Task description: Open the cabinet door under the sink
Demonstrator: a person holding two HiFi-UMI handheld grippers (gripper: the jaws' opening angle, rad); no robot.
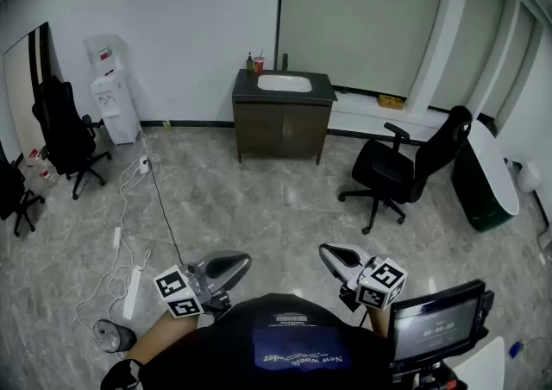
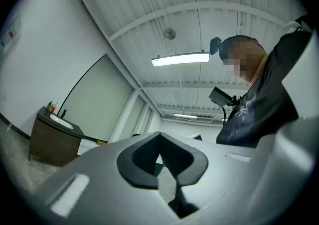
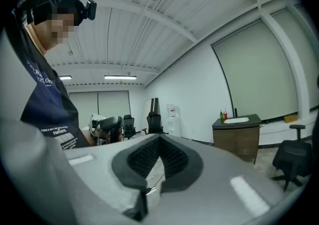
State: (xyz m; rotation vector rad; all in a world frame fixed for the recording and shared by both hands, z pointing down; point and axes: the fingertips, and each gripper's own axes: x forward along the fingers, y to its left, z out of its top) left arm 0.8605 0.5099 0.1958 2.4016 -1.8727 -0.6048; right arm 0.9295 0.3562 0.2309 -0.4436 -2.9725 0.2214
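The cabinet (image 1: 281,128) stands closed beneath its sink basin (image 1: 284,83), bottles (image 1: 251,63) beside it; left claw (image 1: 241,261) and right claw (image 1: 327,251) are both together, empty.

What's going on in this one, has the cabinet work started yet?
Not yet. A person stands well back from the sink cabinet across the room, and its doors are closed. The left gripper and right gripper are held close to the body, both shut and empty.

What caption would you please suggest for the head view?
Shut and empty, the left gripper and right gripper hover far from the closed sink cabinet.
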